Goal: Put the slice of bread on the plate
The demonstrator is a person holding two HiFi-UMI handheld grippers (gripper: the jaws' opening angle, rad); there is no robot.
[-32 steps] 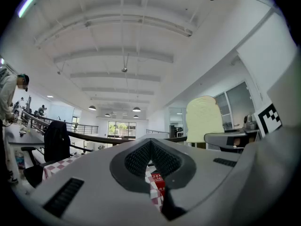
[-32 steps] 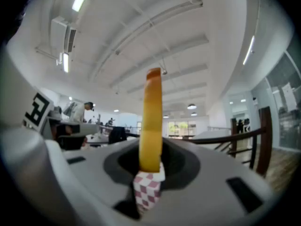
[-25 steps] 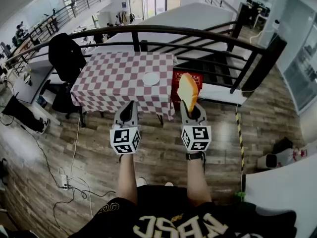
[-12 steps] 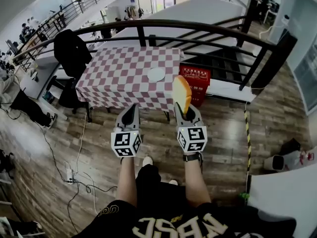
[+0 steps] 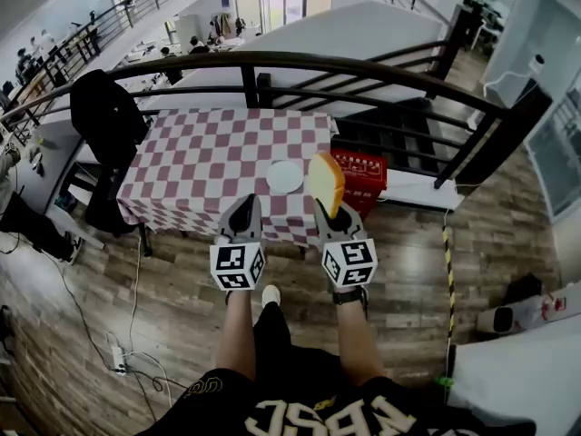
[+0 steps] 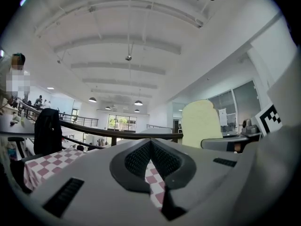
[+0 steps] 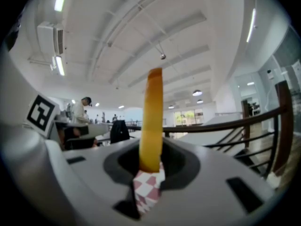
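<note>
A slice of bread stands upright on edge with my right gripper shut on its lower end. In the right gripper view the slice rises from between the jaws of the right gripper. A small white plate lies near the front edge of the table with the red-and-white checked cloth, just left of the bread in the head view. My left gripper is level beside the right one, shut and holding nothing. The left gripper view shows the left gripper and the bread to its right.
A black railing curves behind the table. A chair with a black jacket stands at the table's left end. A red crate and a white board sit right of the table. Cables lie on the wooden floor.
Both grippers have moved forward to the table's front edge and sunk a little. The bread stays upright in the right gripper and now stands next to the plate in the head view.
</note>
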